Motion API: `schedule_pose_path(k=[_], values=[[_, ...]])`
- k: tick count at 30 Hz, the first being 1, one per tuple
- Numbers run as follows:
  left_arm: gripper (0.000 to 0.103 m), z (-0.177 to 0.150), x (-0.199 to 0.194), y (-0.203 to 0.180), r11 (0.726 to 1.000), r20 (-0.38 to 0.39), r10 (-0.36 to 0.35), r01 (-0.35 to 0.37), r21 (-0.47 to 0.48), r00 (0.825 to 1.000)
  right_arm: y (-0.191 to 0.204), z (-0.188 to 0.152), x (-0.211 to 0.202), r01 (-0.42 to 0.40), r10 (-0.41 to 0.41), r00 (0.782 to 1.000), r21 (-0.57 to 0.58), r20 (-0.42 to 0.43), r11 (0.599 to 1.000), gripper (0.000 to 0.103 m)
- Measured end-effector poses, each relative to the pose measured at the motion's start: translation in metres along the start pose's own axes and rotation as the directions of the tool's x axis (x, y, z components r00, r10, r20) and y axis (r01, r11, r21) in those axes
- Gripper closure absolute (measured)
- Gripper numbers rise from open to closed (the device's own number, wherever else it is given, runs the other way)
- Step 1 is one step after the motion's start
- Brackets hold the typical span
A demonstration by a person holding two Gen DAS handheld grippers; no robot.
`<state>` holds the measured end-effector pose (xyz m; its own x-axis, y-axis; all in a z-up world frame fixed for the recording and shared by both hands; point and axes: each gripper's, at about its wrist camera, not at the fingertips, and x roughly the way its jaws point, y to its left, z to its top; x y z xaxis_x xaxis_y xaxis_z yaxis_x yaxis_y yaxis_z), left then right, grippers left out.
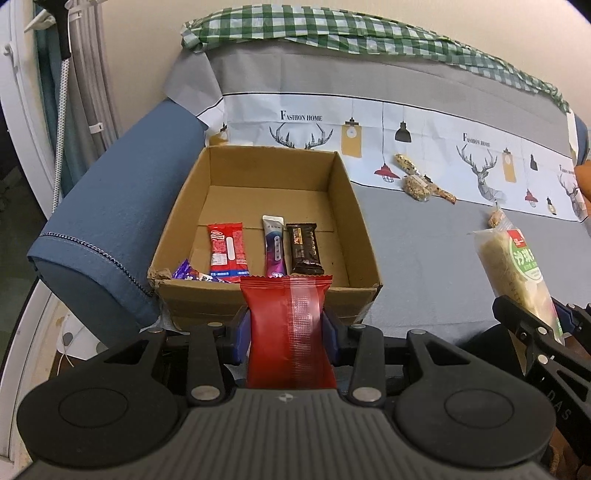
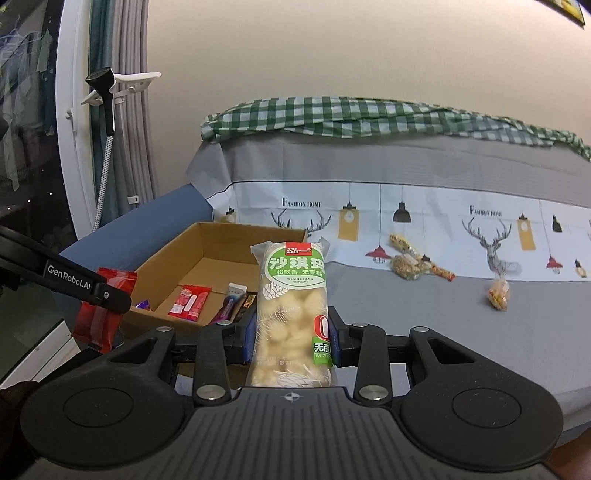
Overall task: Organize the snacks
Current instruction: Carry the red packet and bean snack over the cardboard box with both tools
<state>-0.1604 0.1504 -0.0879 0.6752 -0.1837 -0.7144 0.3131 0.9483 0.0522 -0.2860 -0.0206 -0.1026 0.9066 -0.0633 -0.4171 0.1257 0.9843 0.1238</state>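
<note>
Two grippers, each clamped on a snack. Left gripper (image 1: 290,325): jaws partly closed, blue pads pressing both sides of a red snack packet (image 1: 290,332), held upright with its top edge level with the near wall of the cardboard box (image 1: 343,221). Right gripper (image 2: 291,336): jaws partly closed on a clear-wrapped pale pastry packet (image 2: 291,314) with a green label, also upright; the same packet shows at the right edge of the left wrist view.

Box sits open on a sofa seat covered by a grey cloth (image 1: 424,258), next to the blue armrest (image 1: 110,229). Inside, lying flat on the box floor: a red-and-white packet (image 1: 226,248), a white-and-purple stick pack (image 1: 274,245), a dark brown bar (image 1: 306,248) side by side, and a purple wrapper (image 1: 188,274) tucked at the near left corner, partly hidden by the box wall.

Outside the box, on the grey cloth toward the backrest: a loose cluster of clear-wrapped grain bars (image 1: 421,182), touching one another, and one more small clear packet (image 2: 498,291) apart to their right.

Backrest draped with a printed deer-and-lamp cloth (image 1: 406,129); green checked cloth (image 1: 332,29) along the top.
</note>
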Motion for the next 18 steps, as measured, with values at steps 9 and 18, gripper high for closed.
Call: schedule_pose_path(k=[9,18], values=[[0.059,-0.001,0.0,0.009,1.0,0.009,-0.007,0.007,-0.023,1.0,0.007,0.001,0.002,0.001,-0.001,1.0,-0.029,-0.006,1.0,0.065],[0.059,0.01,0.012,0.018,1.0,0.007,-0.016,0.016,-0.024,1.0,0.015,0.005,0.019,-0.007,0.003,0.998,-0.074,-0.055,0.997,0.065]])
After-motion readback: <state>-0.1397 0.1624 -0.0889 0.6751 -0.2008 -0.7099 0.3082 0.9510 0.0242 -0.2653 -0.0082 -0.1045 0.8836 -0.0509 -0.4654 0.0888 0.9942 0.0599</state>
